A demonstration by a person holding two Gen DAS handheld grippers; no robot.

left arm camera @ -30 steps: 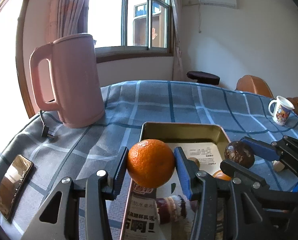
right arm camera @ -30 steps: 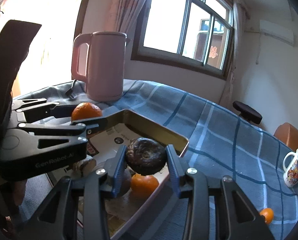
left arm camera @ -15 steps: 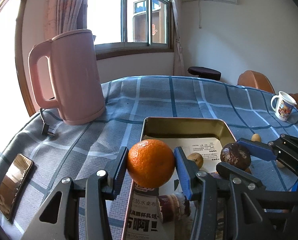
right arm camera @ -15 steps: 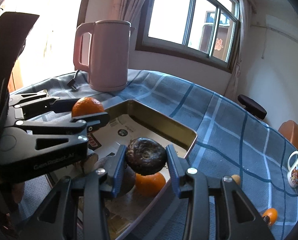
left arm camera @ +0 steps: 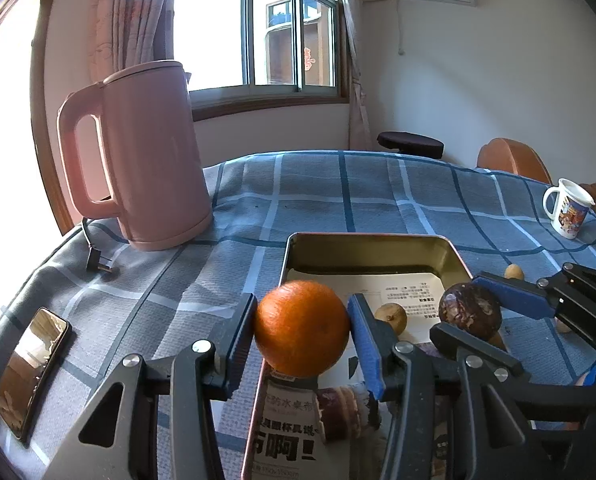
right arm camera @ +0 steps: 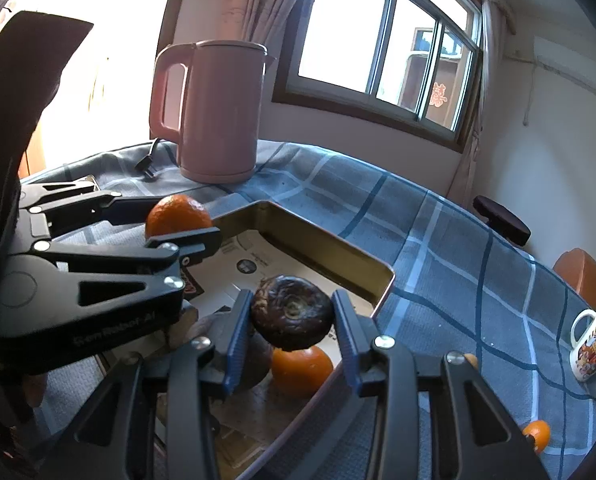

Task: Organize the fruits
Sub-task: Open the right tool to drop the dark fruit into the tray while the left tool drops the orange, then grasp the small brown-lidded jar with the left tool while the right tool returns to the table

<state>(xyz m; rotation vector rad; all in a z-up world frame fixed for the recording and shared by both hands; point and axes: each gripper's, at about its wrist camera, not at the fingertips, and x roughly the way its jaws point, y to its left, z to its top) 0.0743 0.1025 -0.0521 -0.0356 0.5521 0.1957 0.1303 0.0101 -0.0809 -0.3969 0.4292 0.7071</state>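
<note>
Both grippers have risen slightly above the tray (left arm camera: 370, 246); left gripper (left arm camera: 301, 330) pinches the orange (left arm camera: 302, 328), right gripper (right arm camera: 292, 314) the dark fruit (right arm camera: 292, 312). Checked tablecloth (left arm camera: 338, 196) fills mid-frame; only the right view's lower right shows a small stray orange (right arm camera: 537, 432).

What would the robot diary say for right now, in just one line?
left gripper: shut on orange | right gripper: shut on dark wrinkled fruit | both held above metal tray | another orange in tray
</note>
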